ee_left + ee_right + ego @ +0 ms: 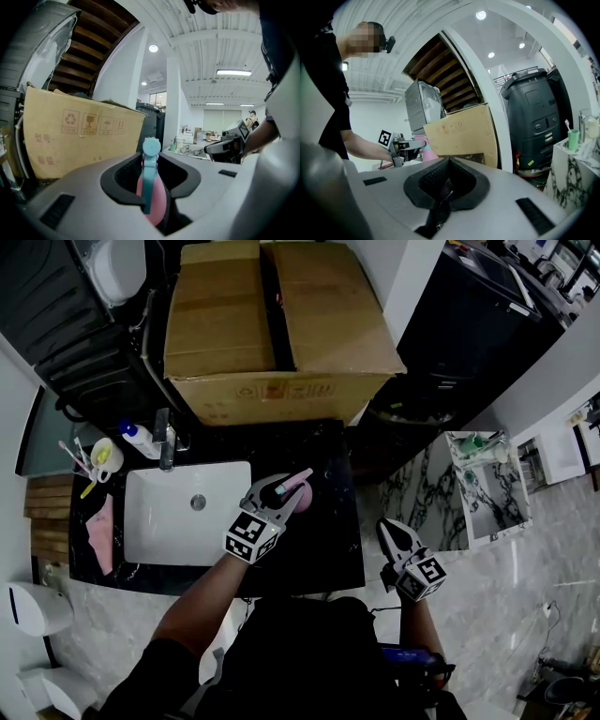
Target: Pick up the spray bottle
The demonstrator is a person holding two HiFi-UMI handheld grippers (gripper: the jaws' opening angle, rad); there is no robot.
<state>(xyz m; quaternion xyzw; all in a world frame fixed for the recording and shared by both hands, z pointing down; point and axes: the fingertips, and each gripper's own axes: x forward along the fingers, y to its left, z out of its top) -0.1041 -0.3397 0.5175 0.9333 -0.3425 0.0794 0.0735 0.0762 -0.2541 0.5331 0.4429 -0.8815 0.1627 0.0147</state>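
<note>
The spray bottle (298,491), pink with a pale blue head, stands on the dark counter (323,563) just to the right of the white sink (155,512), in front of the large cardboard box (277,324) that fills the counter's back edge. The left gripper (281,495) reaches in from the front edge with the bottle between its jaws. In the left gripper view the bottle (152,192) sits upright in the gap of that gripper (151,200), blue trigger facing the camera, and both dark pads appear to press on the pink body below the head, though the contact on the far side is partly hidden. Whether the bottle's base is on the counter or just above it cannot be told.

The right gripper (389,531) hangs off the counter's right front corner, over the marble floor, well apart from the bottle. Its own view shows the jaws (443,203) brought together with nothing between them.

A faucet (166,442) stands at the sink's back rim, a cup of toothbrushes (105,457) near the counter's back left corner, and a pink cloth (101,535) lies along the left edge.
</note>
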